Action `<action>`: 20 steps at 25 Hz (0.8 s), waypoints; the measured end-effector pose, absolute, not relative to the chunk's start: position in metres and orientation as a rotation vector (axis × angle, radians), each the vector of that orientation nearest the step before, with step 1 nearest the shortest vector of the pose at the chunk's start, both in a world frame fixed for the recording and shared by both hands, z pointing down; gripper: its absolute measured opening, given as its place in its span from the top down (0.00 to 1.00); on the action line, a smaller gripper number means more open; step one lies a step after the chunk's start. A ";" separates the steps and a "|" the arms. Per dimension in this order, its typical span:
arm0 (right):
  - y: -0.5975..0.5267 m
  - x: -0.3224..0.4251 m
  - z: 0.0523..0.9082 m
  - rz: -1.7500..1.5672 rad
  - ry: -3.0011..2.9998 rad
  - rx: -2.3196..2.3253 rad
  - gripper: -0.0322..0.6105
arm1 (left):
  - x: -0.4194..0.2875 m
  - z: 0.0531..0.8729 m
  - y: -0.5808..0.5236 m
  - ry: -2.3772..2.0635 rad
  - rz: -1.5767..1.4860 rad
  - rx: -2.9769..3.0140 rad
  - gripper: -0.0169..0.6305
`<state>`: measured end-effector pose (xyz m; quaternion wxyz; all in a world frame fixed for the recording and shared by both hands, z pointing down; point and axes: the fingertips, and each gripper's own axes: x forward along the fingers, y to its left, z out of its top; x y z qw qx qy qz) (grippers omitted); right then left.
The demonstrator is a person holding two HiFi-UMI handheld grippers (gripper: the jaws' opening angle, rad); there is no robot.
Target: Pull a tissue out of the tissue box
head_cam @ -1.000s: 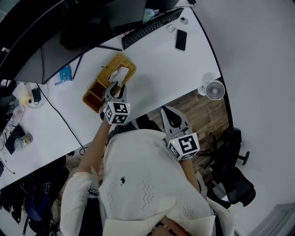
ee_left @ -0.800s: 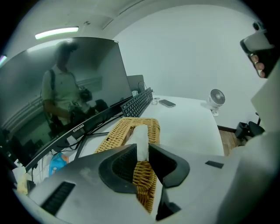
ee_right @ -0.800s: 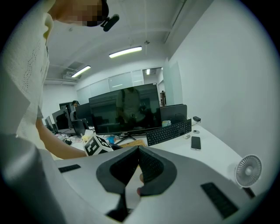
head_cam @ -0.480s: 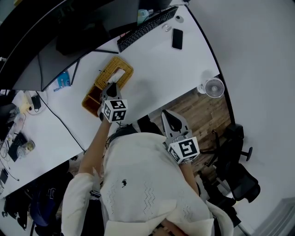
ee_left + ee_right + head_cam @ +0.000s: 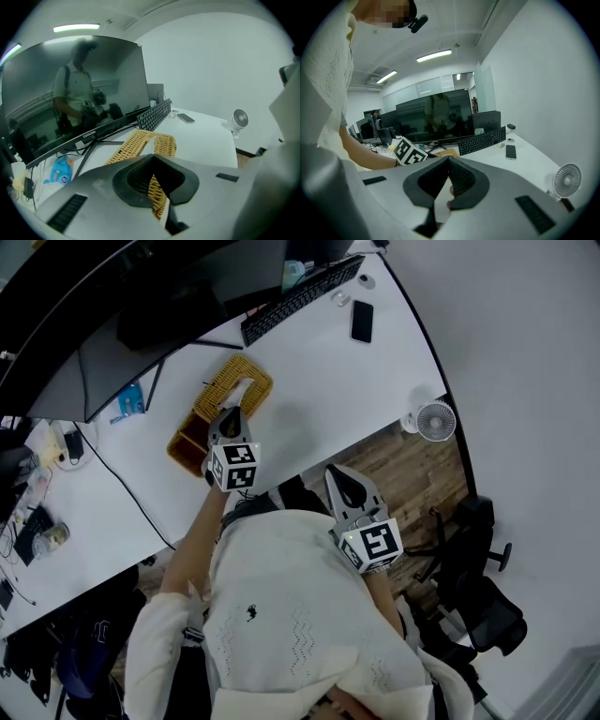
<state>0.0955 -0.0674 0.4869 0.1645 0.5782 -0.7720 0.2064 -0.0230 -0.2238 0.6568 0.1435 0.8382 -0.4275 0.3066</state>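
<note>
My left gripper (image 5: 231, 414) was wide open a second ago and has just been closing. Its jaws now pinch the tissue (image 5: 244, 388) standing up from the wicker tissue box (image 5: 255, 373) on the desk (image 5: 319, 390). Only the left gripper view shows the tips meeting on it. My right gripper (image 5: 336, 474) is closed and empty, off the desk's near edge.

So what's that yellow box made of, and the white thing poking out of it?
The box looks like woven wicker or straw: tan, matte, with a criss-cross weave showing. The white tissue looks like thin, soft paper, since it stands up crumpled.
</note>
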 end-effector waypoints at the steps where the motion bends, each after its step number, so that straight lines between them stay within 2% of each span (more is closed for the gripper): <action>1: -0.067 0.095 0.487 0.589 -2.203 1.644 0.95 | -0.022 0.654 -0.224 -1.237 0.869 2.419 0.95; 20: -0.064 0.094 0.490 0.591 -2.226 1.614 0.95 | -0.014 0.626 -0.218 -1.264 0.788 2.486 0.95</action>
